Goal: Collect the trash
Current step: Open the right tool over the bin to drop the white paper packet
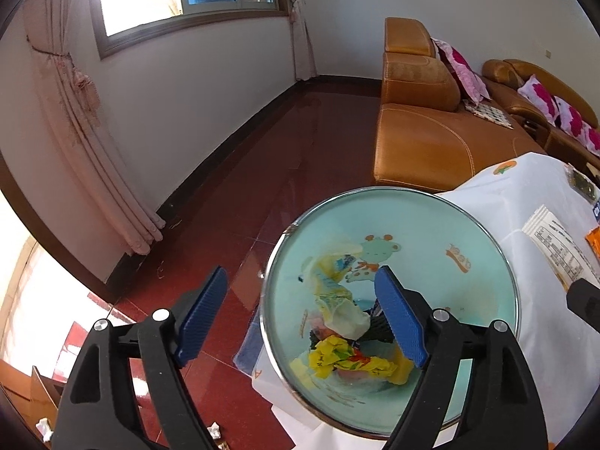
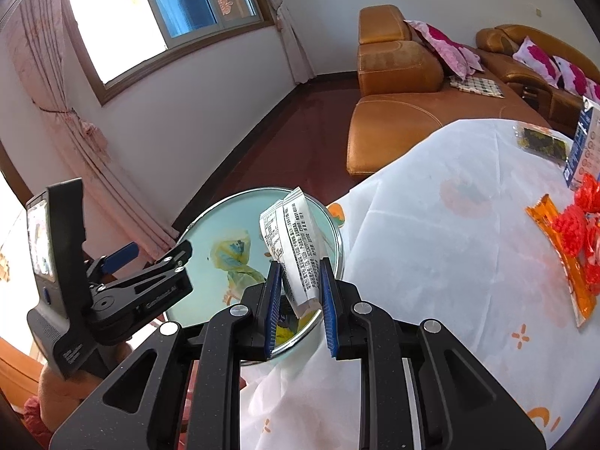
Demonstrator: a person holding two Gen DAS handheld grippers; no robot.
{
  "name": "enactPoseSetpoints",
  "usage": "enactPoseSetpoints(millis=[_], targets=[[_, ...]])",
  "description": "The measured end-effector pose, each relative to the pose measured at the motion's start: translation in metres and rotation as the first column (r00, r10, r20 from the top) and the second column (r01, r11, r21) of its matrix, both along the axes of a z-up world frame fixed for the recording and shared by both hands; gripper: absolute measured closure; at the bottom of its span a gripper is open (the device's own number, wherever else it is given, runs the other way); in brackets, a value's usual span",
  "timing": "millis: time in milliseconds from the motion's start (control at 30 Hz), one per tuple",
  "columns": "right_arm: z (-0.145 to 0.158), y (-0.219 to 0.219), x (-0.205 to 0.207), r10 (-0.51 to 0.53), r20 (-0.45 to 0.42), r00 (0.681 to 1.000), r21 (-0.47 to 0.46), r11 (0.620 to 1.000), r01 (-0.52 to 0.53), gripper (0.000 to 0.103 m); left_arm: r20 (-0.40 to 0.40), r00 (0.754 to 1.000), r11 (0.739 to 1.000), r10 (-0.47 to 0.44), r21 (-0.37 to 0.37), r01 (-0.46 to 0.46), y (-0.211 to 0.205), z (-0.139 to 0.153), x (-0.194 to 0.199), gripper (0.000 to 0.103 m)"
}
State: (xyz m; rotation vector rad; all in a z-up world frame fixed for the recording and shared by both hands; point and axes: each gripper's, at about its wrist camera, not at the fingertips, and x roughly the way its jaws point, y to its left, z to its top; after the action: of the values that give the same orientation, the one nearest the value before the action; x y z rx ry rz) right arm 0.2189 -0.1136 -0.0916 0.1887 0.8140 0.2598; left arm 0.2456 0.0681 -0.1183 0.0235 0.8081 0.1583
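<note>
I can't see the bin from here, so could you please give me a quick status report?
Left gripper open, empty, over the trash bin. Right gripper shut on white sachets, above the bin's rim. Nothing blocking the drop; orange wrapper left on the table.

One round pale-green trash bin (image 1: pixel 431 232) with a metal rim sits at lower centre of the left wrist view. Inside it lie at least three pieces of litter: one pale yellow wrapper (image 1: pixel 333 292), one bright yellow crumpled wrapper (image 1: pixel 337 356) and one dark piece (image 1: pixel 378 328); more may be hidden beneath. One white printed packet (image 2: pixel 296 247) shows at the middle of the right wrist view. At the right edge of that view the table (image 2: pixel 431 225) carries one orange wrapper (image 2: pixel 562 258), one red crumpled bundle (image 2: pixel 573 225), one blue-and-white carton (image 2: pixel 583 142) and one dark packet (image 2: pixel 540 144). Two grippers appear, the left gripper (image 1: pixel 300 315) and the right gripper (image 2: pixel 300 300). On the sofa (image 1: pixel 420 142) at upper right lie three pink flowered cushions (image 1: pixel 463 67). Two scraps of white paper (image 1: pixel 213 429) lie on the floor at lower left.
</note>
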Motion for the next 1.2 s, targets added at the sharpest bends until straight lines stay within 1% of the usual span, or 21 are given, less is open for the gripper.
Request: enactPoseSetpoints(millis=[167, 200, 233, 267, 300, 333, 400, 500, 567, 633, 667, 733, 767, 833, 900, 933, 1000, 1200], targets=[[-0.004, 0.01, 0.011, 0.009, 0.006, 1.0, -0.011, 1.0, -0.009, 0.081, 0.0, 1.0, 1.0, 0.028, 0.0, -0.028, 0.01, 0.001, -0.006, 0.023], [-0.005, 0.013, 0.014, 0.016, 0.007, 1.0, -0.014, 1.0, -0.016, 0.078, 0.001, 0.999, 0.999, 0.033, 0.003, -0.033, 0.012, 0.002, -0.007, 0.023], [-0.007, 0.015, 0.017, 0.022, 0.008, 1.0, -0.017, 1.0, -0.021, 0.072, 0.002, 0.999, 0.999, 0.037, 0.005, -0.037, 0.013, 0.003, -0.008, 0.023], [-0.009, 0.019, 0.021, 0.031, 0.011, 0.999, -0.017, 0.999, -0.031, 0.069, 0.002, 0.999, 0.999, 0.04, 0.006, -0.04, 0.014, 0.004, -0.009, 0.023], [-0.012, 0.021, 0.024, 0.046, 0.015, 0.999, -0.019, 0.999, -0.046, 0.058, 0.002, 0.999, 0.999, 0.044, 0.006, -0.044, 0.015, 0.004, -0.01, 0.023], [-0.014, 0.024, 0.026, 0.057, 0.014, 0.998, -0.027, 0.998, -0.057, 0.055, 0.001, 0.999, 0.999, 0.048, 0.005, -0.048, 0.016, 0.005, -0.011, 0.022], [-0.018, 0.027, 0.027, 0.053, 0.001, 0.999, -0.06, 0.997, -0.053, 0.054, 0.001, 0.999, 0.999, 0.054, 0.007, -0.054, 0.018, 0.006, -0.012, 0.02], [-0.02, 0.02, 0.019, 0.04, -0.003, 0.999, -0.039, 0.998, -0.04, 0.054, -0.001, 0.998, 0.998, 0.065, 0.018, -0.065, 0.02, 0.006, -0.015, 0.018], [-0.016, 0.016, 0.013, 0.024, 0.014, 1.0, -0.044, 0.999, -0.023, 0.051, -0.006, 0.998, 0.997, 0.069, 0.018, -0.068, 0.017, 0.005, -0.016, 0.017], [-0.01, 0.009, 0.003, -0.001, 0.046, 0.999, -0.054, 0.999, 0.004, 0.038, -0.007, 0.998, 0.997, 0.068, 0.02, -0.068, 0.013, 0.006, -0.018, 0.015], [-0.006, 0.006, -0.002, -0.016, 0.067, 0.998, -0.062, 0.998, 0.02, 0.034, -0.006, 0.998, 0.997, 0.068, 0.022, -0.068, 0.012, 0.007, -0.018, 0.014], [0.003, 0.0, -0.012, -0.045, 0.111, 0.993, -0.081, 0.995, 0.055, 0.021, 0.0, 0.998, 0.998, 0.06, 0.022, -0.06, 0.007, 0.009, -0.021, 0.013], [0.007, -0.002, -0.016, -0.059, 0.133, 0.989, -0.09, 0.993, 0.072, 0.018, 0.002, 0.998, 0.998, 0.055, 0.02, -0.056, 0.005, 0.01, -0.023, 0.013], [0.012, -0.01, -0.025, -0.088, 0.166, 0.982, -0.105, 0.989, 0.106, 0.01, 0.006, 0.999, 0.999, 0.044, 0.018, -0.044, -0.001, 0.012, -0.026, 0.013], [0.012, -0.016, -0.027, -0.113, 0.162, 0.98, -0.131, 0.982, 0.135, 0.009, 0.009, 0.999, 0.999, 0.033, 0.017, -0.034, -0.008, 0.014, -0.031, 0.008], [0.011, -0.02, -0.026, -0.126, 0.142, 0.982, -0.16, 0.976, 0.149, 0.008, 0.01, 1.0, 0.999, 0.03, 0.017, -0.03, -0.011, 0.015, -0.033, 0.007], [0.009, -0.028, -0.027, -0.144, 0.112, 0.983, -0.184, 0.969, 0.163, 0.008, 0.011, 1.0, 1.0, 0.019, 0.018, -0.019, -0.017, 0.015, -0.037, 0.006], [0.004, -0.056, -0.038, -0.213, 0.064, 0.975, -0.166, 0.961, 0.221, 0.008, 0.002, 1.0, 0.999, -0.029, 0.032, 0.029, -0.041, 0.017, -0.046, 0.006]])
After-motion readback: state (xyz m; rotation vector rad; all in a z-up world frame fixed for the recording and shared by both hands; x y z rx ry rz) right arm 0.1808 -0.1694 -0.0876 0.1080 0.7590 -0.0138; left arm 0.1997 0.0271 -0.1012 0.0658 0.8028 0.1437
